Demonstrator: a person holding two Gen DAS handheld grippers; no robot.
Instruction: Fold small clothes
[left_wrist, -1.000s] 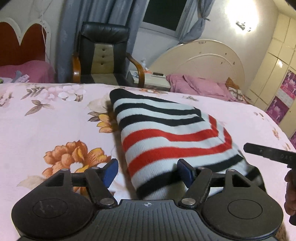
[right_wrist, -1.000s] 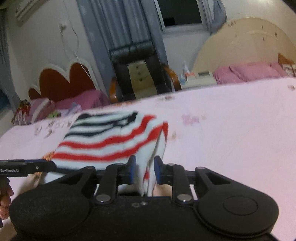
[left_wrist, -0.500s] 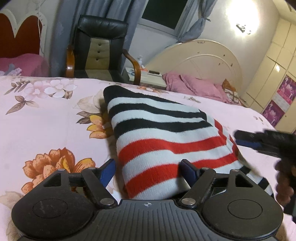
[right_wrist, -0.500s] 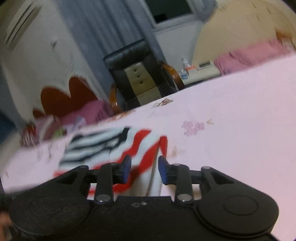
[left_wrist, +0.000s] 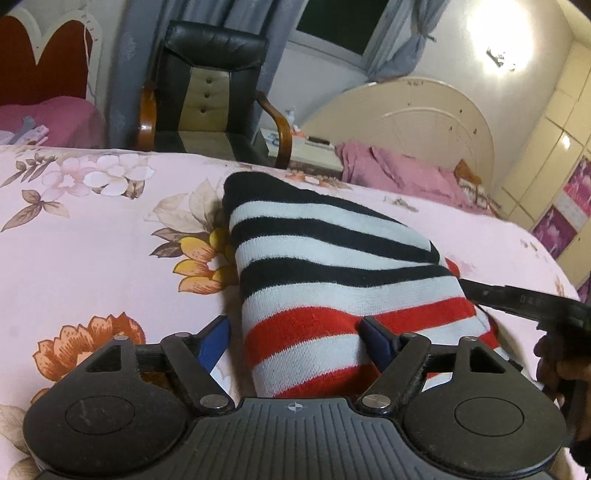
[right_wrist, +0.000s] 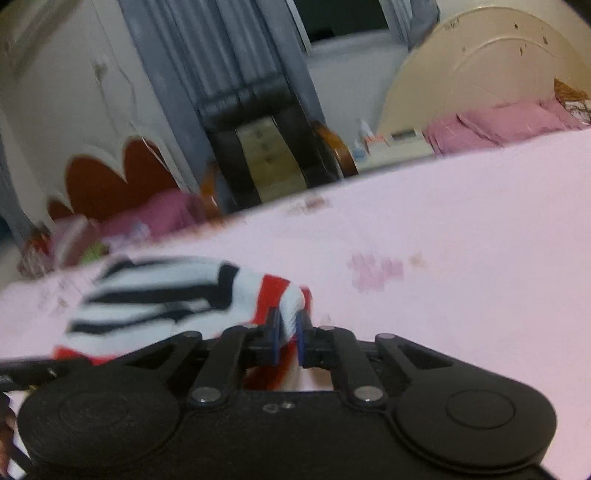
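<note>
A small knitted garment with black, white and red stripes (left_wrist: 332, 288) lies folded on the pink floral bedspread (left_wrist: 92, 240). My left gripper (left_wrist: 295, 338) is open, its blue fingers astride the garment's near left edge. My right gripper (right_wrist: 287, 330) is shut on the garment's right edge (right_wrist: 284, 299), pinching white and red knit; the rest of the garment (right_wrist: 155, 295) trails off to the left. The right gripper's body shows at the right edge of the left wrist view (left_wrist: 524, 299).
A black and tan armchair (left_wrist: 207, 92) stands past the far edge of the bed. A cream headboard (left_wrist: 424, 125) with pink bedding lies to the right, a red headboard (left_wrist: 40, 62) to the left. Bare pink bedspread (right_wrist: 461, 258) stretches to the right.
My right gripper opened slightly half a second ago and has now shut tight on the garment's right edge. The left gripper has moved forward over the garment and stays open.
</note>
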